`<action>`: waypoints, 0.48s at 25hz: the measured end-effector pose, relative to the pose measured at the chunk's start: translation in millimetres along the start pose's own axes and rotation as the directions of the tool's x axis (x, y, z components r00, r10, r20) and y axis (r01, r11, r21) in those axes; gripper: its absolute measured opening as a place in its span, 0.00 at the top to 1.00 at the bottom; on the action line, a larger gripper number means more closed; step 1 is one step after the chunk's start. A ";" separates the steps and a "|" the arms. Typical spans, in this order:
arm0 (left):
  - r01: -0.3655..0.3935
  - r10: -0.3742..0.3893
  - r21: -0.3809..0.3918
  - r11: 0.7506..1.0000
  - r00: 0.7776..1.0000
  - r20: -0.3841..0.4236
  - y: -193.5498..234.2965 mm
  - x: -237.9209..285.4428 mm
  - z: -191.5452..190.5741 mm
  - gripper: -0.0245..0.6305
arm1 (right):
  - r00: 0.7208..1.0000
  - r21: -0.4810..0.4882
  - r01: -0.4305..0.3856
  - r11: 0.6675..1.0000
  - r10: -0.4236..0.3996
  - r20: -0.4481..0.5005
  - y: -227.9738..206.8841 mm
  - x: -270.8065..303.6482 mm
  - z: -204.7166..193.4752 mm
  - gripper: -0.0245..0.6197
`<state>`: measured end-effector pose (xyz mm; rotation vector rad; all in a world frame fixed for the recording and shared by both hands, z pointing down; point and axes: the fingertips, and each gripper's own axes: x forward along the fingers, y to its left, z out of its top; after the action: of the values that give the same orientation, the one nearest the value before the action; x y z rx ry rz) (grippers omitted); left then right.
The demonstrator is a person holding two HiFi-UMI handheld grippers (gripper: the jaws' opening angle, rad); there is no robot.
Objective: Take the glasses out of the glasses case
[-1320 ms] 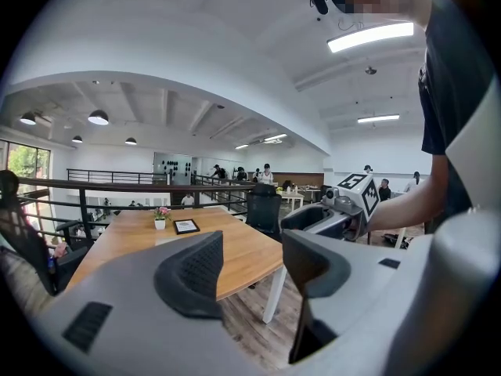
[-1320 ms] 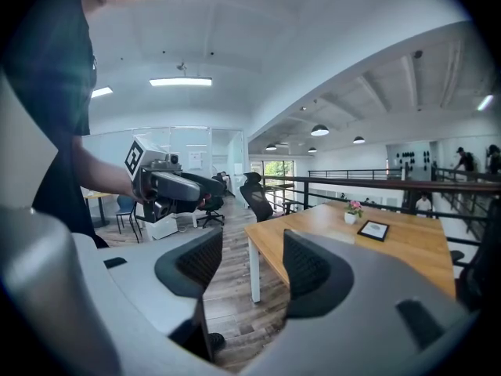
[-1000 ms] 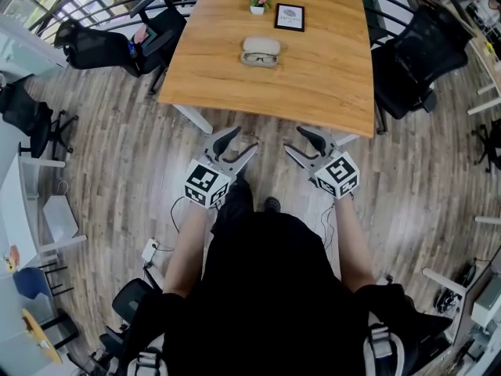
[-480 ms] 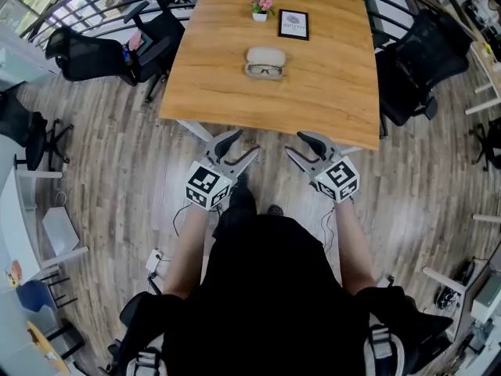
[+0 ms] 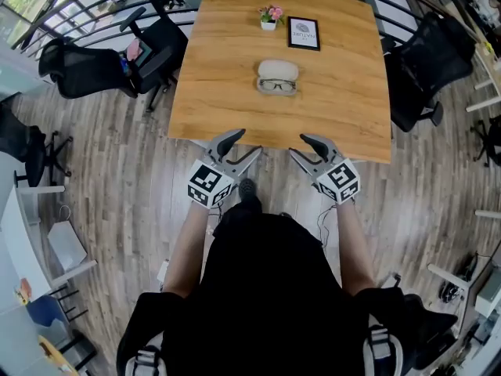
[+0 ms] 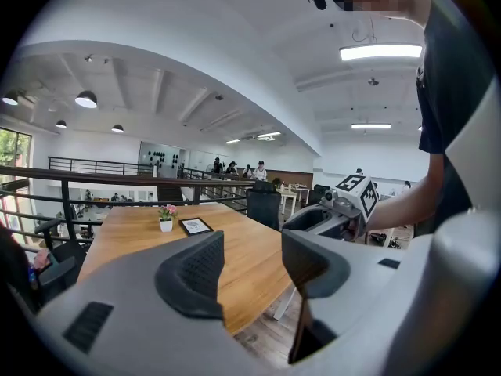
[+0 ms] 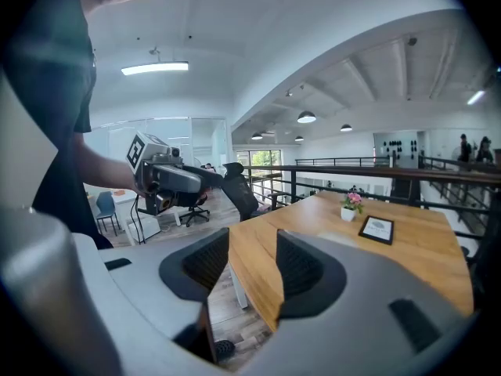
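The left gripper (image 5: pixel 243 145) is held at the near edge of the table (image 5: pixel 227 92). Its jaws stand wide apart. In the left gripper view there is nothing between the pads of the left gripper (image 6: pixel 252 262), only the table top and the floor beyond. It touches nothing.

The right gripper (image 5: pixel 302 146) is held beside it, also at the near edge. Its jaws are somewhat less wide and are closing. In its own view the gap of the right gripper (image 7: pixel 252 262) frames only the table's corner, so it holds nothing and touches nothing. Each gripper shows in the other's view, and the two are apart.

The case (image 5: pixel 278 70) lies open near the middle of the table, well apart from both grippers. The glasses (image 5: pixel 277 85) rest in its near half, lenses facing up. Beyond the case, toward the far edge, stand a small flower pot (image 5: pixel 271 17) and a framed card (image 5: pixel 304 33), just beside each other. Black chairs (image 5: pixel 86 57) stand on the floor at the table's sides.
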<state>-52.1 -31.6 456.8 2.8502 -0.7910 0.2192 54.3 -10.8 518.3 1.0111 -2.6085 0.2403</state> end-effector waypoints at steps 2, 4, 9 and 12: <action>0.009 -0.009 -0.006 1.000 1.000 -0.006 16.4 -0.4 -0.6 0.58 | 1.000 0.005 0.013 1.000 -0.013 -0.003 -2.5 13.4 6.7 0.65; 0.022 -0.022 -0.011 1.000 1.000 -0.011 29.1 0.0 -1.7 0.58 | 1.000 0.005 0.026 1.000 -0.026 -0.008 -4.1 24.6 11.5 0.65; 0.056 -0.057 -0.009 0.998 0.998 -0.027 57.3 6.1 -4.9 0.58 | 0.998 0.019 0.058 0.998 -0.058 -0.022 -14.6 50.2 11.6 0.65; 0.079 -0.080 -0.013 0.997 0.996 -0.032 69.8 10.2 -6.9 0.58 | 0.996 0.019 0.080 0.997 -0.079 -0.040 -21.2 60.1 11.1 0.65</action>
<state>-80.5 -94.1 474.5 2.8523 -0.6690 0.2482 24.3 -66.8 530.7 1.1035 -2.5292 0.2653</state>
